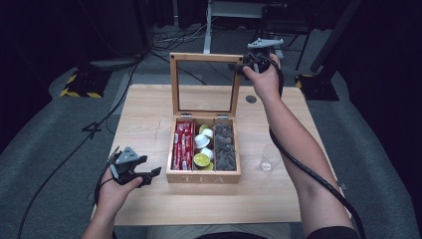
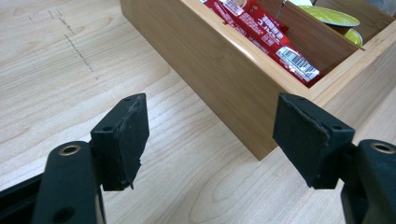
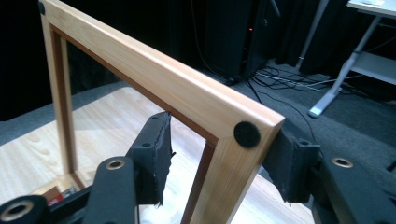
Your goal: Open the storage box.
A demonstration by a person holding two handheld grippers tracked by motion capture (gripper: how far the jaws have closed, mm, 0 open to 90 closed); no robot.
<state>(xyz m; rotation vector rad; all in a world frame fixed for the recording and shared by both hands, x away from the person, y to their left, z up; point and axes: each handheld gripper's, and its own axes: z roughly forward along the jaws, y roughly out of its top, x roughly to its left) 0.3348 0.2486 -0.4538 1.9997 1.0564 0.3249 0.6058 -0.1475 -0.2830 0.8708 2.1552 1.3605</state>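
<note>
Tea box (image 1: pixel 203 175) sits mid-table, lid (image 1: pixel 204 58) swung up to vertical at the box's 12 o'clock edge, glass pane facing the person

Right gripper (image 1: pixel 238 65) is at the lid's top right corner. In the right gripper view the lid (image 3: pixel 159 88) corner stands between the right gripper (image 3: pixel 219 158) pads with a gap on the near side, so the jaws are released around it, not clamping. Far pad contact is hidden behind the frame, can't confirm

Left gripper (image 1: pixel 153 175) rests at the box's 9 o'clock side near the front corner. In the left gripper view the left gripper (image 2: pixel 210 140) has its jaws spread, nothing between them, box wall (image 2: pixel 219 79) just beyond

Step in hand looks like letting go of the opened lid. To do it well: clear both pads off the frame before pulling away, back out straight along the lid plane so the corner isn't dragged and the lid doesn't tip shut. Keep the left gripper close to steady the box if it shifts

Counts:
- 1 box, 3 compartments
- red sachets (image 1: pixel 183 144) in the left compartment, probably several, stacked too tight to count
- capsules (image 1: pixel 203 141) in the middle one, roughly 5
- dark items (image 1: pixel 224 147) in the right one, uncountable
- 1 clear cup (image 1: pixel 268 160) at the box's 3 o'clock
- 1 round grommet (image 1: pixel 251 99) in the table (image 1: pixel 149 114)
</note>
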